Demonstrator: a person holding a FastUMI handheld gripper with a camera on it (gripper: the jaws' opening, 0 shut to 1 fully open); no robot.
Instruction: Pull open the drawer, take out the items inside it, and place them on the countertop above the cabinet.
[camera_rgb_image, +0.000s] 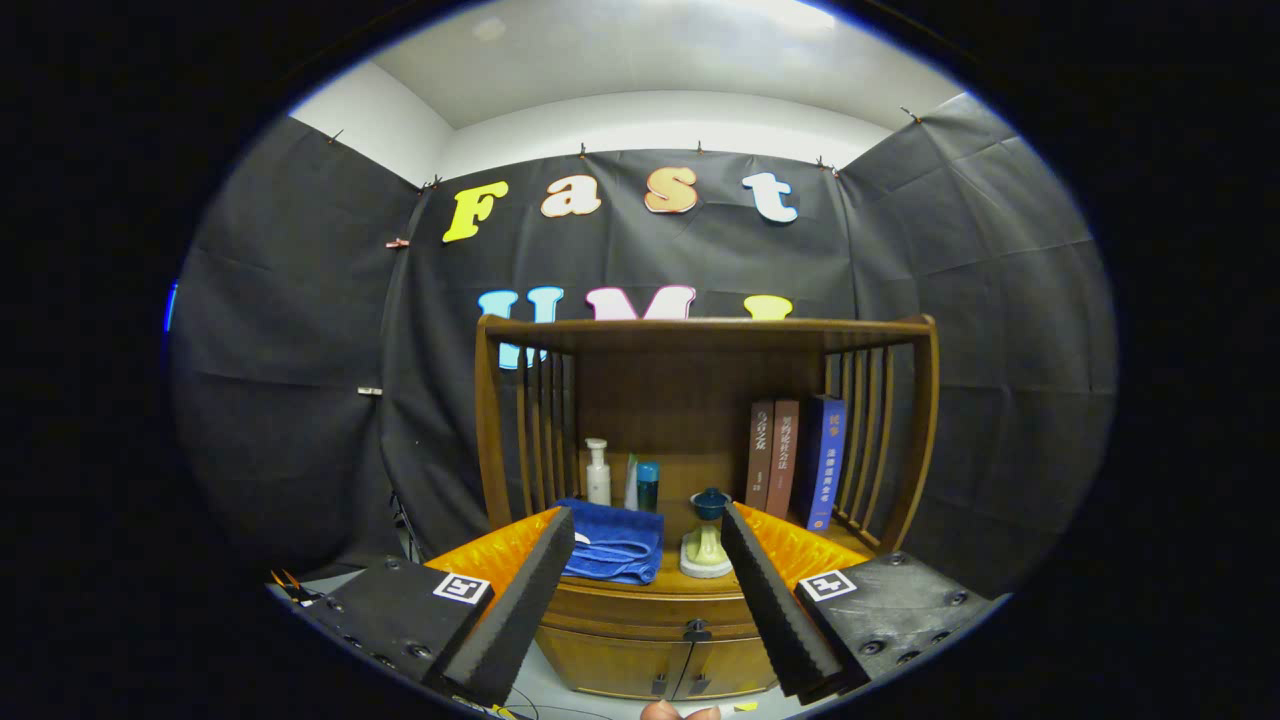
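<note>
The fingers (646, 600) are held wide apart and empty, nothing being gripped. The drawer (650, 606) is seen shut, just ahead of and between them, low in the wooden cabinet (640, 660), its long axis running crosswise and its dark handle (696, 631) central. Above it, the worktop (672, 585) is occupied by a blue towel (612, 545), bottles (598, 472) and books (797, 455).

A wooden cabinet (690, 360) with slatted sides and a top board carries everything. On its countertop (668, 583) a folded blue towel (612, 542) lies at the front left edge. A white pump bottle (598, 472) and two slimmer bottles (642, 484) stand at the back left. A small blue-topped stand (707, 545) sits near the front centre. Three upright books (797, 458) lean against the right slats. The gripper (648, 535) hangs before the front edge, fingers spread apart.
</note>
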